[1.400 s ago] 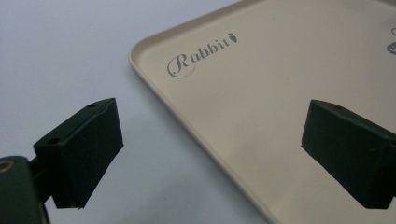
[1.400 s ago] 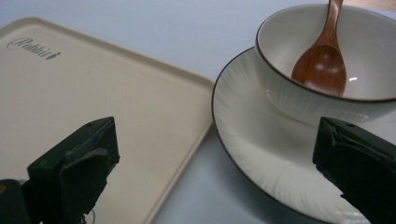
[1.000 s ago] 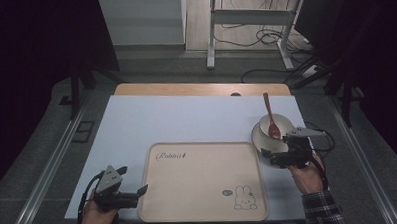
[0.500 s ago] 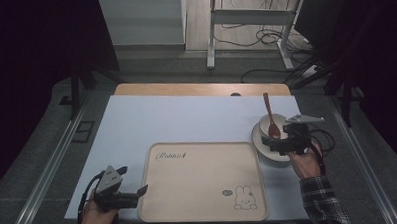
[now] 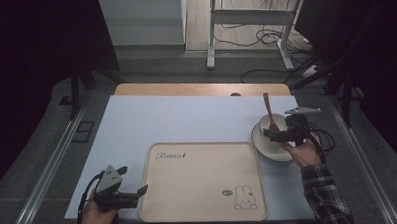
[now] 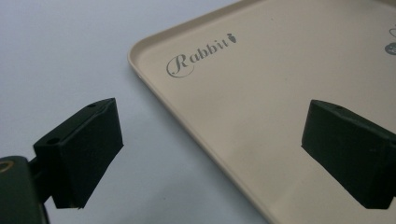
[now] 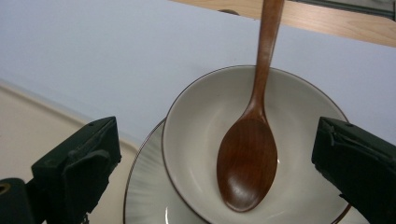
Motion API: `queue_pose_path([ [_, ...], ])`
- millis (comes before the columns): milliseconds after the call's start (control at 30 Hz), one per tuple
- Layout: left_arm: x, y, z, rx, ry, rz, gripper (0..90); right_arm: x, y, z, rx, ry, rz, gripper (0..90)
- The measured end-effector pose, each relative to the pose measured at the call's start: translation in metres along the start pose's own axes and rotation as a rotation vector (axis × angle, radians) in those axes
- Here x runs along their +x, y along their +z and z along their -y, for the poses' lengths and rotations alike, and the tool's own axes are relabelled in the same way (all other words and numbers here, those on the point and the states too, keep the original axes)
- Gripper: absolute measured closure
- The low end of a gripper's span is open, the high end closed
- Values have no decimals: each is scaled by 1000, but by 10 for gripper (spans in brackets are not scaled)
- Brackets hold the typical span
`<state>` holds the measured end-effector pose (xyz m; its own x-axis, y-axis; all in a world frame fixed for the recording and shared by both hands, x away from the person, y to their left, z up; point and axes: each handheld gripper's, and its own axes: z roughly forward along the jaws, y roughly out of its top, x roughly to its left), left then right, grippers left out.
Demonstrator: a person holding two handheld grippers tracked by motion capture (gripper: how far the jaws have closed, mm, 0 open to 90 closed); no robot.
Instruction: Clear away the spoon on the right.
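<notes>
I'm looking at the wooden spoon (image 7: 250, 154) first: it is lying in the bowl (image 7: 299, 107), its scoop down in the bottom and its handle leaning out over the far rim. The bowl is sitting on a plate (image 7: 144, 196), and that stack is standing on the pale blue table (image 5: 186, 121), just beside the tray's far right corner.

I'm holding my right gripper (image 5: 281, 134) right over the bowl; in the right gripper view its jaws are standing wide apart, one on each side of the bowl, gripping nothing.

The beige tray (image 5: 204, 187) with the rabbit drawing is lying at the near middle of the table. My left gripper (image 5: 133, 195) is waiting at the tray's near left corner, jaws spread, one over the table and one over the tray, holding nothing.
</notes>
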<state>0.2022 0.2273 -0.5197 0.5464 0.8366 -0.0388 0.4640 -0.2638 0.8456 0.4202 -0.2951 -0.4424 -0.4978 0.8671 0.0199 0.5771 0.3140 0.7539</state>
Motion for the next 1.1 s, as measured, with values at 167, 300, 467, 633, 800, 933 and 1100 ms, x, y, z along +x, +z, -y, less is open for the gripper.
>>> queue_pose_path([
  [167,0,0,0,1,0,1,50,-5,6,-7,18,23,-1,24],
  [300,0,0,0,0,0,1,50,-6,10,-17,12,23,17,116],
  [467,0,0,0,0,0,2,50,-10,17,-26,19,15,58,247],
  [633,1,0,0,1,0,4,50,-15,22,-31,30,16,83,376],
  [800,1,0,0,1,1,4,50,-17,28,-40,38,14,97,522],
  [933,1,0,0,1,1,4,50,-17,34,-46,48,-3,107,521],
  [1100,0,0,0,2,4,4,50,-21,43,-52,57,7,116,526],
])
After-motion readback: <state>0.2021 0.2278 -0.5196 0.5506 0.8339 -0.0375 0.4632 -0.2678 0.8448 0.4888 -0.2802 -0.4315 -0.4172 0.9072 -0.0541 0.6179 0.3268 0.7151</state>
